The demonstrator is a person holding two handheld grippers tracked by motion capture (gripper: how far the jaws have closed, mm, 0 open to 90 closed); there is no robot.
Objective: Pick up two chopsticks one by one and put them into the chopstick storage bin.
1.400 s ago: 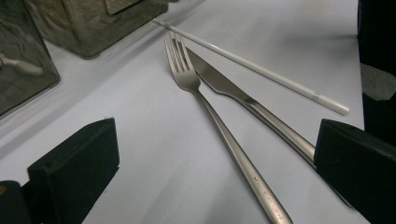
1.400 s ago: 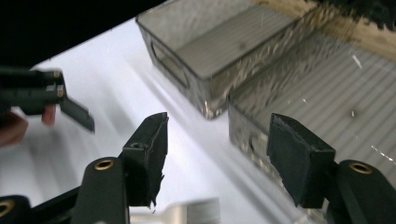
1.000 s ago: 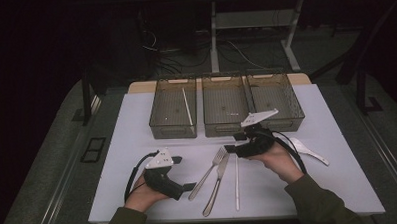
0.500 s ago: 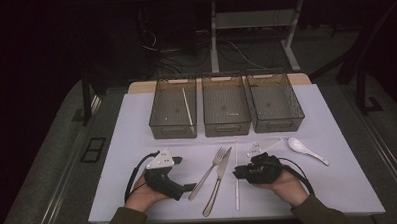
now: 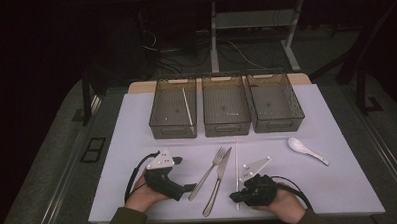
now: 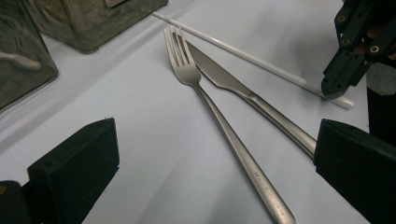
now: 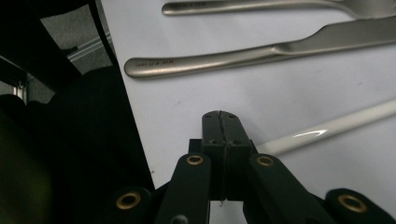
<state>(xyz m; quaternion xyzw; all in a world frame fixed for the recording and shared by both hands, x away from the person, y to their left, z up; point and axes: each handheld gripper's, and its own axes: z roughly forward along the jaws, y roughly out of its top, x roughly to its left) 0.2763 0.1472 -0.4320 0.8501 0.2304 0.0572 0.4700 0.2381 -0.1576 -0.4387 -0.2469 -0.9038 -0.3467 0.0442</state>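
Dark room beyond, cables and desk legs barely legible. White table sheet (image 5: pixel 137 144) bearing three smoked bins (image 5: pixel 225 106), far row, contents dim. Left gripper (image 5: pixel 189 186) resting, jaws wide apart, nothing between. Right gripper (image 5: pixel 234 197) jaws just closed, pressed together at near end of white chopstick (image 5: pixel 235 160); whether pinched or merely touched, unclear. Knife (image 5: pixel 218 184) and fork (image 5: pixel 208 172) crossing just beside; white spoon (image 5: pixel 308 150) well apart, right.

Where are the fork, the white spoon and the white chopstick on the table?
fork (image 5: pixel 208 172), high view, on its handle.
white spoon (image 5: pixel 298 144), high view, on its bowl.
white chopstick (image 6: pixel 261 60), left gripper view, on its shaft.
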